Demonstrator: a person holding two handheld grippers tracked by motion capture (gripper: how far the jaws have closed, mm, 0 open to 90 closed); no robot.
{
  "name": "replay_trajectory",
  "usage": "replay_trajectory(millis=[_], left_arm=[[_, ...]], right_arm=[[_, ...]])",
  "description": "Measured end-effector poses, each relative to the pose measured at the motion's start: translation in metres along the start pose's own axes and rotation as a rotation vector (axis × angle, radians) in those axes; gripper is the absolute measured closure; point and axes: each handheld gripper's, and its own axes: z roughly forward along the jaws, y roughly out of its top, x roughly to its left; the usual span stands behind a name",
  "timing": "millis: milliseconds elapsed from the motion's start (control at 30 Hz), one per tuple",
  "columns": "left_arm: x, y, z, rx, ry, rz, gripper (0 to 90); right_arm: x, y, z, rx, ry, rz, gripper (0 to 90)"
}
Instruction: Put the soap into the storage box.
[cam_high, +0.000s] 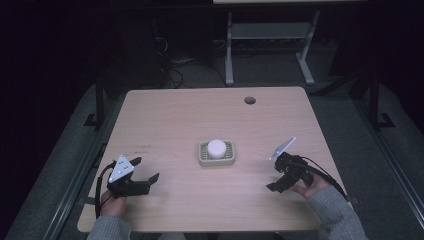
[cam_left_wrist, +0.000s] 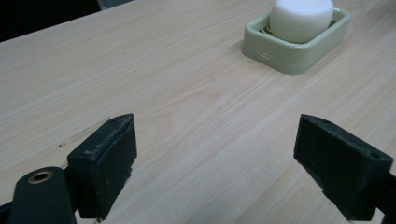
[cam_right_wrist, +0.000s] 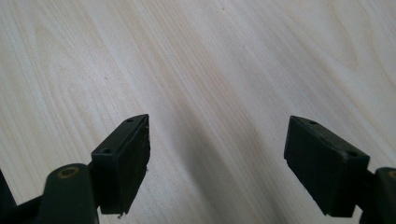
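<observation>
Soap (cam_high: 217, 146) sits in its green dish (cam_high: 202, 159) mid-desk (cam_high: 175, 115); left claw (cam_high: 146, 172) near the left edge, right claw (cam_high: 274, 172) near the right edge, both released, holding nothing.

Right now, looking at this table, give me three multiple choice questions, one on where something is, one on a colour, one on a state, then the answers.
1. Where does the white round soap sit?
A. in the soap dish
B. beside the table's hole
C. in the left gripper

2. What colour is the soap dish?
A. red
B. pale green
C. black

3. How do the left gripper and the right gripper stand?
A. both open
B. both shut
C. left shut on the soap

Answers:
1 A, the soap rests inside the dish at mid-table.
2 B, the left gripper view shows its pale green walls.
3 A, each gripper view shows bare wood between wide-apart jaws.
</observation>
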Motion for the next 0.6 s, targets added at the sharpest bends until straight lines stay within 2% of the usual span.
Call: replay_trajectory(millis=[300,400,600], left_arm=[[-0.001,0.000,0.001,-0.004,0.000,-0.007,12.9],[0.000,0.000,0.000,0.006,0.001,0.008,12.8],[0.000,-0.001,0.002,0.000,0.003,0.004,12.8]], right_arm=[[0.002,-0.016,-0.001,-0.032,-0.002,0.028,22.1],[0.004,-0.023,-0.001,-0.060,-0.005,0.039,22.1],[0.009,-0.034,0.000,-0.079,-0.016,0.058,21.0]])
